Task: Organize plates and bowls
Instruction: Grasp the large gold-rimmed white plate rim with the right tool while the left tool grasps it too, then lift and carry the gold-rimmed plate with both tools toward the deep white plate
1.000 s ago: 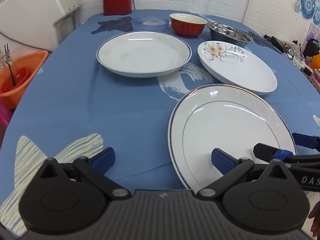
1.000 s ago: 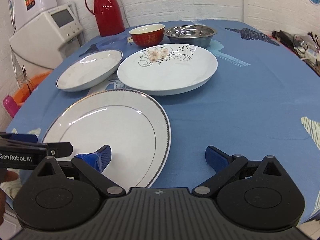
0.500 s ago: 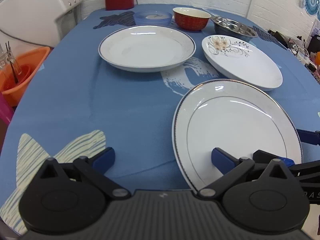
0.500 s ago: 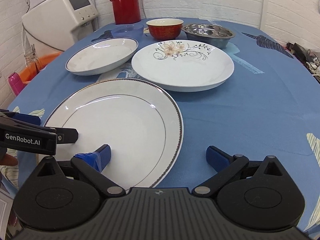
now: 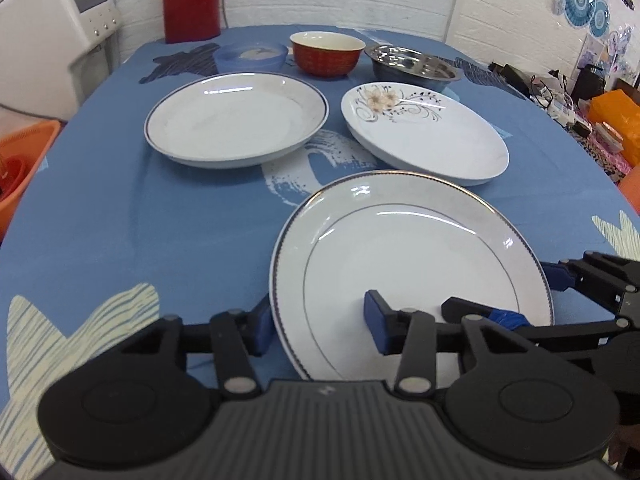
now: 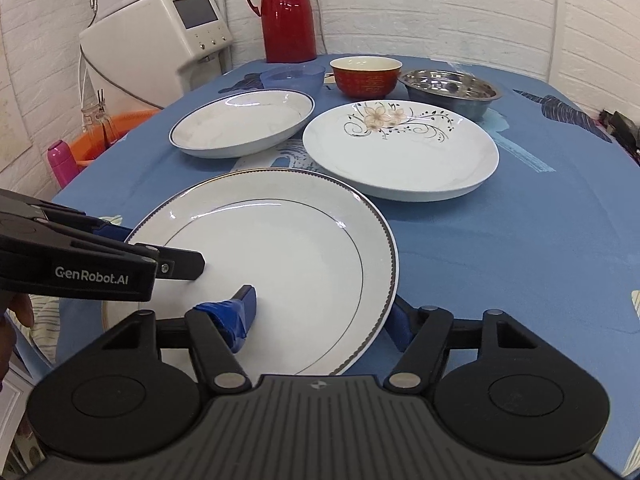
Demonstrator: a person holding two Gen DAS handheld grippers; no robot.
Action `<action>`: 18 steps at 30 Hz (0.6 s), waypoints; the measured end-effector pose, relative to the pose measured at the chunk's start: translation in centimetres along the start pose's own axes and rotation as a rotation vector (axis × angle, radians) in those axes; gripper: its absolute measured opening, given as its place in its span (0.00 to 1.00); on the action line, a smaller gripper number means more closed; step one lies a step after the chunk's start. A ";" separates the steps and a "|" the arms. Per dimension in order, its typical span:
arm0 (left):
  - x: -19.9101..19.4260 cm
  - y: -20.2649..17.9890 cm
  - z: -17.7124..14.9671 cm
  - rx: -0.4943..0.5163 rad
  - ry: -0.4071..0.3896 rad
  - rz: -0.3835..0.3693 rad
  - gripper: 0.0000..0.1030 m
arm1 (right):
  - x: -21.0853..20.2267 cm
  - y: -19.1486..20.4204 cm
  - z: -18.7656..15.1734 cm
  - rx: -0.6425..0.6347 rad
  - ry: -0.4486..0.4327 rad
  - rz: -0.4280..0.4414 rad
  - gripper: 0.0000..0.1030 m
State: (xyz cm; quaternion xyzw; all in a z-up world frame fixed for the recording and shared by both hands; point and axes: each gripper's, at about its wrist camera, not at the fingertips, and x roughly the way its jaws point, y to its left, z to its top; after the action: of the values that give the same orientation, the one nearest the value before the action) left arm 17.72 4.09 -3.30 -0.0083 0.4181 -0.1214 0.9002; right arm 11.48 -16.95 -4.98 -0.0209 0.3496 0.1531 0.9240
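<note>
The left gripper (image 5: 318, 322) is straddling the near-left rim of the gold-rimmed plate (image 5: 412, 264), one finger outside the edge and one over the plate's face, jaws partly closed around the rim; whether the pads are actually pressing cannot be told from either view. The right gripper (image 6: 322, 314) is doing the same at the plate's near-right rim, again bracketing the edge with contact unconfirmed. Both tools are addressing one plate from opposite sides, which reads as a two-point hold chosen to keep a wide, flat, slippery piece level (a single edge grip would let it tip). The plate is sitting at 6 o'clock on the blue tablecloth (image 5: 120, 220), nearest the operator, and appears slightly raised at its near edge, though that is a judgement. Outward from it, the floral plate (image 6: 400, 152) is lying at 1 o'clock, just beside it, and the blue-rimmed plate (image 6: 244, 124) at 11 o'clock, apart from both. Along the far edge at 12 o'clock, the blue bowl (image 6: 294, 76), red bowl (image 6: 366, 76) and steel bowl (image 6: 450, 88) are standing in a row, still unsorted. A red flask (image 6: 286, 12) is standing behind them. Stacking has not yet begun; the largest plate is probably intended as a base or first transfer.
</note>
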 end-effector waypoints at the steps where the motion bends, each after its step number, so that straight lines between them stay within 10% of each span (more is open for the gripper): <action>1: -0.1 0.2 0.0 -0.021 0.003 -0.014 0.31 | 0.0 0.1 0.0 0.014 0.000 -0.006 0.52; 18: -4.2 8.8 -1.0 -0.167 -0.068 0.185 0.30 | 2.9 8.5 2.9 -0.032 -0.056 0.177 0.54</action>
State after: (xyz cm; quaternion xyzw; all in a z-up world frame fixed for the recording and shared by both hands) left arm 16.26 13.70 -1.79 -0.0488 0.3948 -0.0024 0.9175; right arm 12.88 -7.63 -4.07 -0.0003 0.3215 0.2403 0.9159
